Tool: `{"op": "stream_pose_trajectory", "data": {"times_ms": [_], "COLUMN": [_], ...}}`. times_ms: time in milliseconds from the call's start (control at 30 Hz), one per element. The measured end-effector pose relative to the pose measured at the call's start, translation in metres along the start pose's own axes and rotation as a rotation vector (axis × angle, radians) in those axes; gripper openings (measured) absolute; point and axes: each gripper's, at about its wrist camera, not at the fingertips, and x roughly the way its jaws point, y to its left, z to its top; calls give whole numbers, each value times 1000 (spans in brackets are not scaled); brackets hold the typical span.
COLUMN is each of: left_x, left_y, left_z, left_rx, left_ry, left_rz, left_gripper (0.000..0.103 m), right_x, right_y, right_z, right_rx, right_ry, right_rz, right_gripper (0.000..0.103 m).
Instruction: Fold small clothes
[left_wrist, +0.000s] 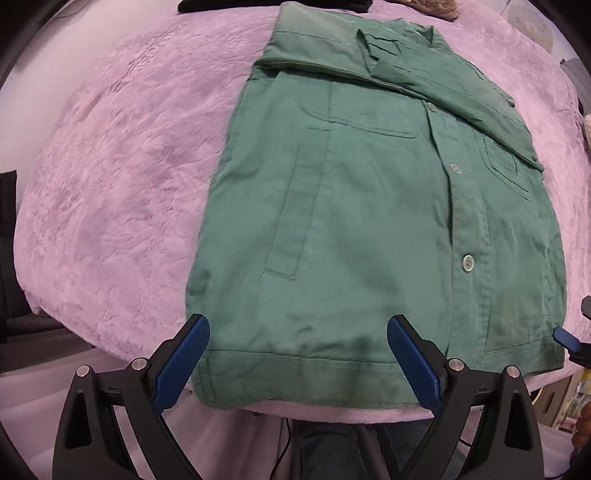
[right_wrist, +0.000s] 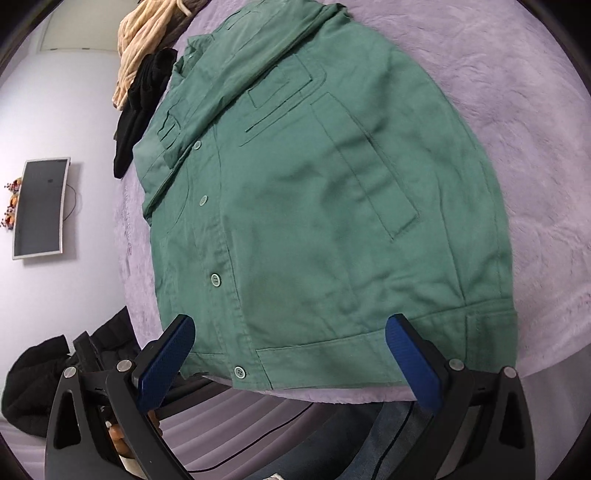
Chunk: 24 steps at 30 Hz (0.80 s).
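Note:
A green button-up jacket (left_wrist: 369, 206) lies flat on the purple blanket (left_wrist: 122, 192), front up, with both sleeves folded across its chest. Its bottom hem is at the near edge. My left gripper (left_wrist: 297, 325) is open and empty, its blue pads on either side of the hem's left half, just above the cloth. My right gripper (right_wrist: 290, 325) is open and empty over the hem around the lowest button, with the jacket (right_wrist: 314, 206) spread ahead of it. The tip of the right gripper shows at the right edge of the left wrist view (left_wrist: 565, 338).
A beige garment (right_wrist: 144, 40) and a black garment (right_wrist: 142, 107) lie piled at the far end of the blanket (right_wrist: 517, 110). More dark clothes (right_wrist: 33, 387) lie on the floor to the left. A monitor (right_wrist: 40, 206) hangs on the wall. The table edge is right below both grippers.

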Motion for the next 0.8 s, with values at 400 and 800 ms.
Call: {"op": "stream_pose_trajectory", "data": {"times_ms": [400,800], "left_x": [29,54], "left_y": [72,65], "left_z": [-4,8], "left_rx": [-111,-81], "left_ry": [13,103], "left_rz": [-48,-333], "left_gripper": [97,97], "right_x": [-59,7], "right_y": [-74,-67], "right_z": [11,-8], "right_rx": [124,162], "right_ry": [-263,-47], "right_rz": [-120,348], "right_gripper": [103,103]}}
